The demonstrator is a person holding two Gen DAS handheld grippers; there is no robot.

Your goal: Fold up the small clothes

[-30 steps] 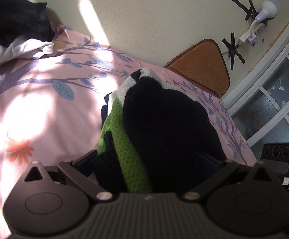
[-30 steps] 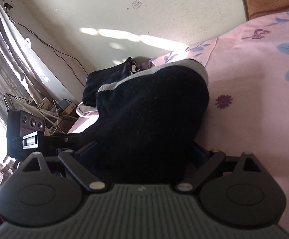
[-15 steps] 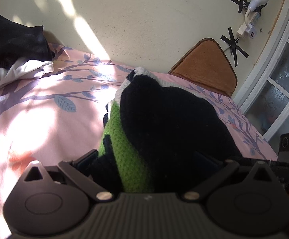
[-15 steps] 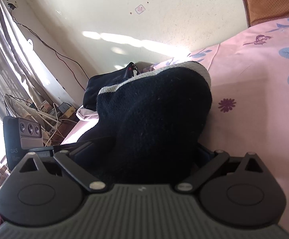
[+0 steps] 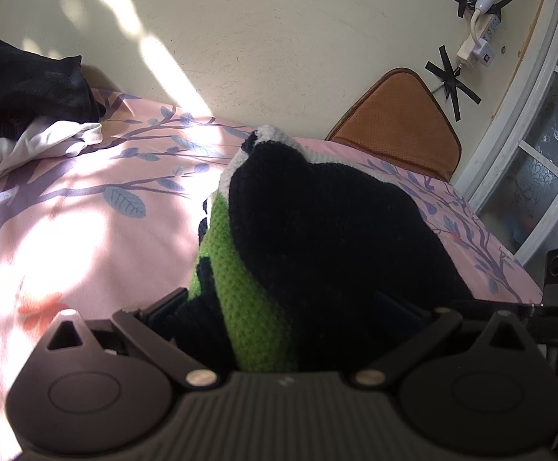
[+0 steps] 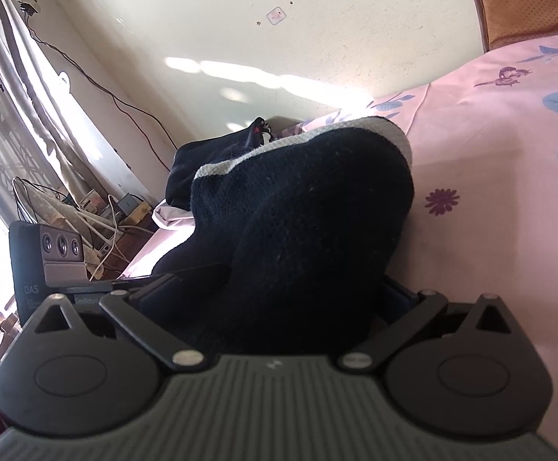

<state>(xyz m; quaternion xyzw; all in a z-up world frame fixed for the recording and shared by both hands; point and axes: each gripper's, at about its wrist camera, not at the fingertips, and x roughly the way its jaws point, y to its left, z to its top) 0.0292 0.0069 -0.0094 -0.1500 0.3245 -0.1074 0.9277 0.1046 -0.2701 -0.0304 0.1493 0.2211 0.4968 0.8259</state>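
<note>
We see one left gripper [image 5: 279,307] and one right gripper [image 6: 275,292], each pinching the same knitted garment [image 5: 317,238], black with green and white, bunched over the pink bed sheet [image 5: 67,230]. Farther back lie two more clothes: one black [image 5: 21,84], one white [image 5: 37,146].

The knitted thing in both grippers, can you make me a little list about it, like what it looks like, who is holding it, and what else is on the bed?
item: knitted garment, black with a green band and a white edge
held by: left gripper and right gripper, both shut on it
surface: pink bedsheet with a leaf and branch print
other clothes: dark and white pile at the far left of the bed, against the wall
by the wall: brown cushion
fold state: bunched up between the grippers, cannot tell how far folded
</note>
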